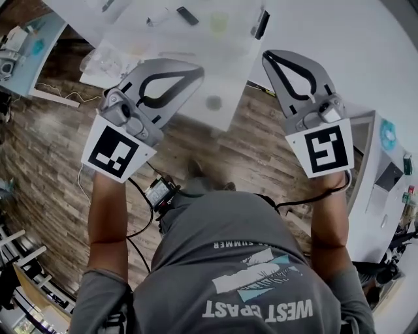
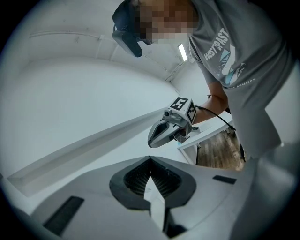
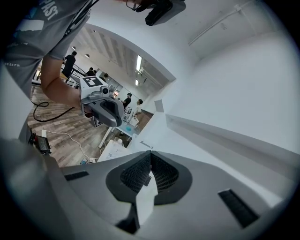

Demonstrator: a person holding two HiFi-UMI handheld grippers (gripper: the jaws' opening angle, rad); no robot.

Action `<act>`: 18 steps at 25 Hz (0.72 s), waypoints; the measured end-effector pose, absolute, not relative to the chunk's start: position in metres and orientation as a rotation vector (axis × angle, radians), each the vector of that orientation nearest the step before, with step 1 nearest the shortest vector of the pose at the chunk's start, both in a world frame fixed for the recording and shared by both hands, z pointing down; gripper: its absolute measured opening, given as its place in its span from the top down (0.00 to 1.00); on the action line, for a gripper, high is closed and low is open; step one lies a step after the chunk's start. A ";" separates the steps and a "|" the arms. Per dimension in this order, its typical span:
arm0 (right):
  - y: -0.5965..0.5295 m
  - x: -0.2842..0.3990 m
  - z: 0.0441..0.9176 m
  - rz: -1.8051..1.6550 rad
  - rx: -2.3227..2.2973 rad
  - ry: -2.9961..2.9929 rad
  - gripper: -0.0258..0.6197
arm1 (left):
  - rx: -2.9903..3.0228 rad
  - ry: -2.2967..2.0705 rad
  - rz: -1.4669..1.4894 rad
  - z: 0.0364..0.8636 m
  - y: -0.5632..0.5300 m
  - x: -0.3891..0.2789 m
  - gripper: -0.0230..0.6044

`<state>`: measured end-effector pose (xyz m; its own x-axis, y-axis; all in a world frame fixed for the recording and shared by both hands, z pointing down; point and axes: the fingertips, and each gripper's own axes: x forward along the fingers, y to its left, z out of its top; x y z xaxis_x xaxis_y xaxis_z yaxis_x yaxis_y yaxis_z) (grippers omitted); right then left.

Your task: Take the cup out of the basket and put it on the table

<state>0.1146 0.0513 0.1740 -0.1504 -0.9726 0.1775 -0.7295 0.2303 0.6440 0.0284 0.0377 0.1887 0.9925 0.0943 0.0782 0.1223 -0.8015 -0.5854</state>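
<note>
The long white bench (image 1: 228,72) lies ahead of the person, across the top of the head view. Toward its far side stands a small pale-green translucent cup (image 1: 219,23). On the bench left of the cup lies a flat black bar-shaped device (image 1: 187,15), and right of the cup, at the bench's right edge, a second dark oblong object (image 1: 261,25). A crumpled clear plastic bag (image 1: 104,62) sits on the bench's left end. The left claw (image 1: 196,70) hangs over the bench's near part and the right claw (image 1: 269,57) at its right edge — both nearer the person than the cup. Before the bench's near edge runs the brown wood-plank floor (image 1: 52,150). Well right of the bench stands a white side table (image 1: 369,150).
</note>
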 end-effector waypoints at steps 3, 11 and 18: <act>0.024 0.114 0.175 -0.542 1.568 -1.923 0.94 | -2.509 -0.171 -0.036 0.187 0.010 0.027 0.95; -0.031 0.131 0.184 -0.504 1.560 -1.911 0.94 | -2.534 -0.192 -0.034 0.194 -0.043 0.041 0.95; -0.077 0.176 0.202 -0.455 1.526 -1.985 0.94 | -2.558 -0.122 -0.091 0.207 -0.082 0.078 0.95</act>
